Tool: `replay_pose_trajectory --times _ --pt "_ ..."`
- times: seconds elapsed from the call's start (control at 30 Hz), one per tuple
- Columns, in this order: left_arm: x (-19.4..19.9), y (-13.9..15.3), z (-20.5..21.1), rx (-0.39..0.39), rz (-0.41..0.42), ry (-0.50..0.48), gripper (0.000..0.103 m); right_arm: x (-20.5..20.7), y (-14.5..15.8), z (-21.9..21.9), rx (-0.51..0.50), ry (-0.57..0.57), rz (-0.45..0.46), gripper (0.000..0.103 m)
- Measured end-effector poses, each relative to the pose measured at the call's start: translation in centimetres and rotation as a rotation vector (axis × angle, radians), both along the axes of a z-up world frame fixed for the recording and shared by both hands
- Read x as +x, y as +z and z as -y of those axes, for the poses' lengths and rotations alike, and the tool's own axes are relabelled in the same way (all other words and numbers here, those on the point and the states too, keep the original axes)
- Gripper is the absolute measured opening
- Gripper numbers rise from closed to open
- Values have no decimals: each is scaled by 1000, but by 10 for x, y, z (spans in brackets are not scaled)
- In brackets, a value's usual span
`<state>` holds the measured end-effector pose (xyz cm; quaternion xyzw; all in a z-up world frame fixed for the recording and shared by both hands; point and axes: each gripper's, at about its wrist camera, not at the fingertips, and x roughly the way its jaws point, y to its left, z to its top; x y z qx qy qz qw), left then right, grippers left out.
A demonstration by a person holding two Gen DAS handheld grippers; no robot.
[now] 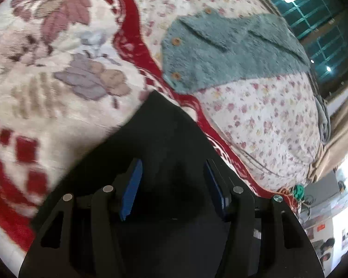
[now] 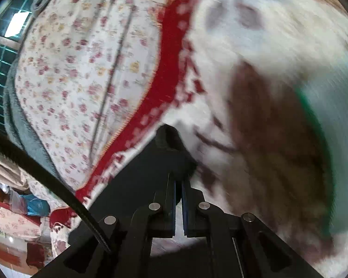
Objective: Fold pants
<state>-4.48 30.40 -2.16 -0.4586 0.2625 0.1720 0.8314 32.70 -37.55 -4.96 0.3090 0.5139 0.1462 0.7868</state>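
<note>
The black pants lie on a cream blanket with a red border. In the left wrist view my left gripper has its blue pads well apart, and a thick bunch of the black cloth fills the gap and sticks out ahead in a point. The right wrist view is blurred by motion. There my right gripper is shut on a thin edge of the pants, whose end stands out in front of the pads.
A fuzzy teal cardigan with wooden buttons lies on the floral sheet beyond the blanket's red border. A dark window with a grid is behind the bed. A black toothed strap crosses the right view; piled fabrics lie beside the bed.
</note>
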Motion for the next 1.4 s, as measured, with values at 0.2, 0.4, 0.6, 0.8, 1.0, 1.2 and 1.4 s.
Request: replay_pose_trajectory --times 0.2,0.4,0.6,0.8,1.0,1.2,1.4 --pt "2 11 -49 -118 -2 23 55 -12 -19 3 -2 4 -25 3" --pt "58 16 -113 -139 -49 19 70 -10 -29 9 49 43 -2 3" --pt "108 -25 -124 -305 -98 -130 70 -30 -30 4 13 100 218 6" --pt "125 -32 -116 -267 -129 -143 70 -33 -30 1 0 87 253 7" --pt "136 -34 -109 -204 -186 -222 70 -33 -30 1 5 87 257 8" --pt "132 -26 -101 -98 -212 -262 38 -33 -29 1 5 87 257 8" --pt "124 -23 -96 -43 -224 -270 5 -34 -29 1 5 86 257 8"
